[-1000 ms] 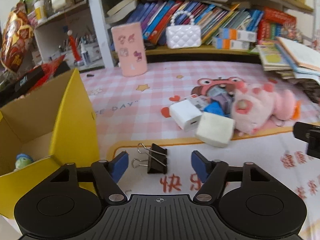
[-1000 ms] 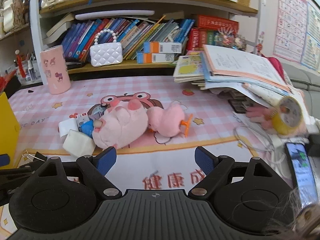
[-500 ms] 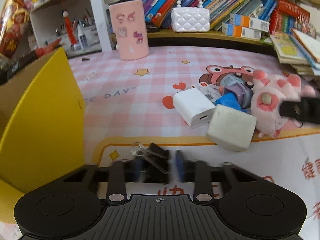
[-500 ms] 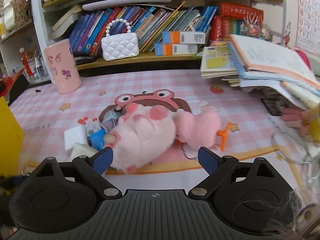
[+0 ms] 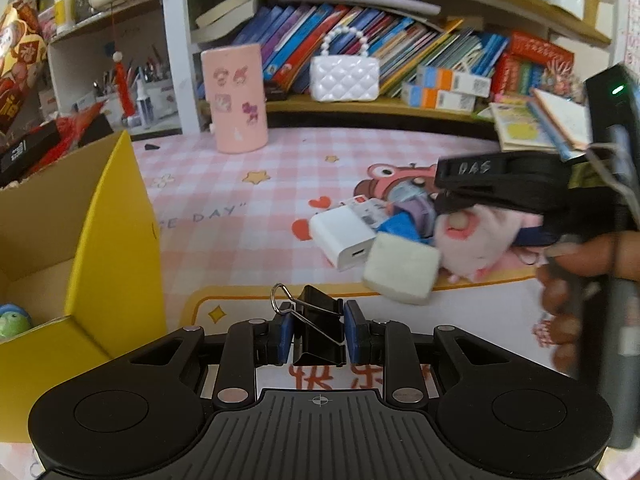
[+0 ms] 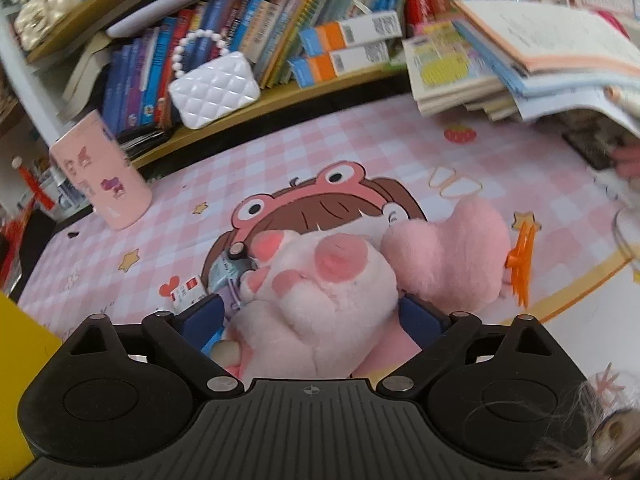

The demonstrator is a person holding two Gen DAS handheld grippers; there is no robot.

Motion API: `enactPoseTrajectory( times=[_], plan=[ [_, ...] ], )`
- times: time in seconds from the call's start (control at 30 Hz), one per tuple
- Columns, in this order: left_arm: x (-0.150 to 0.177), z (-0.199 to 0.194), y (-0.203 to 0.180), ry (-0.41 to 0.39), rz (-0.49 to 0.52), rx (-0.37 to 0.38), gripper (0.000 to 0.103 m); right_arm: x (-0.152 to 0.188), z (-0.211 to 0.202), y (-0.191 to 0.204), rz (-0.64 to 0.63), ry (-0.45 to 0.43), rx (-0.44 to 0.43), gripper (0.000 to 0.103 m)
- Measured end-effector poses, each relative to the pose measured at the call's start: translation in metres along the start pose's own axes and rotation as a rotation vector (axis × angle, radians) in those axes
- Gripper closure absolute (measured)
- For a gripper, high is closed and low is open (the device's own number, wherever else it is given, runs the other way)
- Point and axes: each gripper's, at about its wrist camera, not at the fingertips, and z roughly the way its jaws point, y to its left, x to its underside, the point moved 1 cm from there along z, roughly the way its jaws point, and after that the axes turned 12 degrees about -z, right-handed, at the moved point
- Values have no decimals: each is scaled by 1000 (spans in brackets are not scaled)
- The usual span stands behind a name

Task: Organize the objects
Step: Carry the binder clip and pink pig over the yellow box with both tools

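Note:
My left gripper (image 5: pixel 316 334) is shut on a black binder clip (image 5: pixel 320 330), held just above the mat. An open yellow cardboard box (image 5: pixel 116 240) stands to its left with a small green toy (image 5: pixel 12 322) inside. My right gripper (image 6: pixel 310 316) is open, its blue pads on either side of a pink plush paw toy (image 6: pixel 320 300); it also shows in the left wrist view (image 5: pixel 476 236) under the right gripper's black body. Beside the plush lie a white charger (image 5: pixel 342 236), a white sponge block (image 5: pixel 400 274) and a blue piece (image 5: pixel 400 226).
A pink cylinder cup (image 5: pixel 236 100) and a white quilted purse (image 5: pixel 344 78) stand at the back by a bookshelf. A stack of open books (image 6: pixel 520 52) lies at the right. An orange plastic clip (image 6: pixel 522 264) lies by the plush.
My left gripper closed on the binder clip and lifted it. My right gripper moved forward and down, until its open pads came around the pink plush.

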Motion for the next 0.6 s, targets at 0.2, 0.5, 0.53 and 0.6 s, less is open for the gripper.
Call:
enactPoseTrajectory(
  times=[0.2, 0.5, 0.53, 0.6],
  plan=[
    [2, -25, 3, -16, -7, 40, 78, 4, -24, -1, 5, -54, -6, 38],
    [18, -78, 25, -42, -32, 126, 78, 41, -118, 21, -88, -105, 30, 38],
    [21, -84, 27, -43, -31, 131, 78, 49, -130, 25, -92, -108, 30, 38],
    [30, -98, 37, -41, -34, 139, 78, 64, -149, 35, -117, -115, 31, 38]
  ],
)
